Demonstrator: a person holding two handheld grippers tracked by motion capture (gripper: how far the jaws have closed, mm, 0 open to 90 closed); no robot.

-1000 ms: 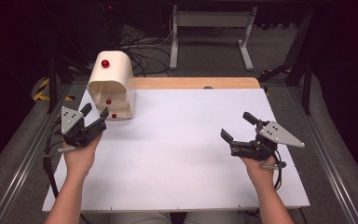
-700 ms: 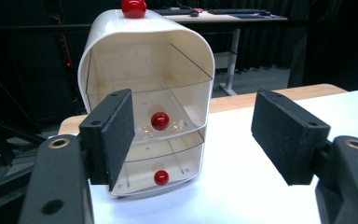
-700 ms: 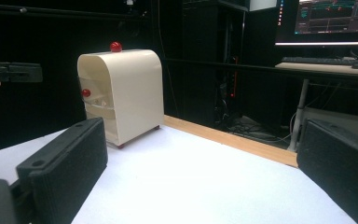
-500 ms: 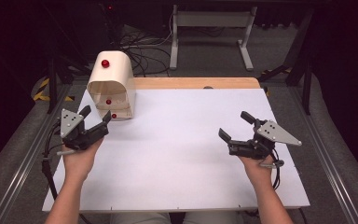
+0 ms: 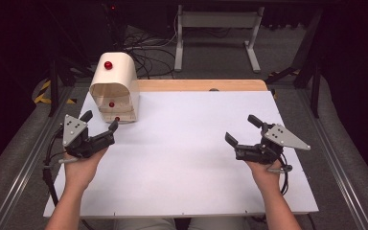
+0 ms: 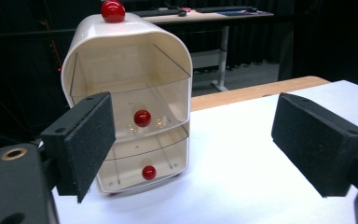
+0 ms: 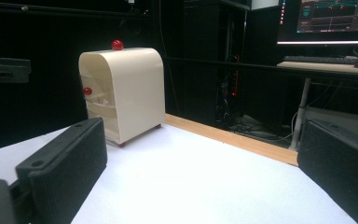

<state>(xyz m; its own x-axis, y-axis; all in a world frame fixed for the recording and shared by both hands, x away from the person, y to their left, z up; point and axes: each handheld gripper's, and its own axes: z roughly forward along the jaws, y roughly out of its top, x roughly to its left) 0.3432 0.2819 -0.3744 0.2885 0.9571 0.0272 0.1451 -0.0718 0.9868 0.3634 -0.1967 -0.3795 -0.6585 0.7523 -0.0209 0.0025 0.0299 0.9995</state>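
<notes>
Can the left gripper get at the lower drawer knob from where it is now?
Probably yes. The left gripper sits just in front of the drawer unit, jaws open and empty, and the lower knob faces it with bare table between.

In the right gripper view we find the cabinet's (image 7: 123,93) lower drawer hidden behind the near pad; the monitor (image 7: 338,21) is cut off at the top edge.

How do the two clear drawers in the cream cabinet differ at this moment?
The upper drawer sits beneath a tall open space under the cabinet's arched top; the lower drawer sits at the base, just above the table. The upper drawer's front looks set slightly further back than the lower drawer's. Both are clear, each with a red knob.
</notes>
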